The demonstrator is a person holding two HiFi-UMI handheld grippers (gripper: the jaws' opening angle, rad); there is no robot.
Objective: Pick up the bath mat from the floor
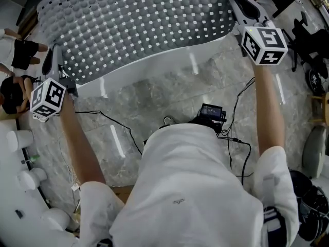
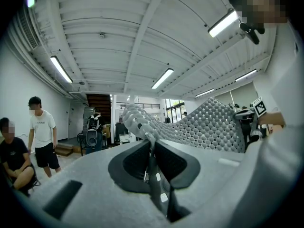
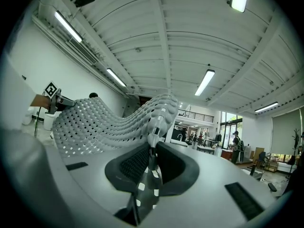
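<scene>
The grey bath mat, bubbled and full of small square holes, hangs spread between my two grippers, lifted off the floor. My left gripper is shut on its left corner and my right gripper is shut on its right corner. In the left gripper view the mat runs out from between the left gripper's closed jaws and sags toward the right. In the right gripper view the mat is pinched between the right gripper's jaws and stretches away to the left.
Below lies a grey marble floor with black cables and a small black device. White rounded fixtures stand at the lower left. A person sits at the far left; black equipment is at the right.
</scene>
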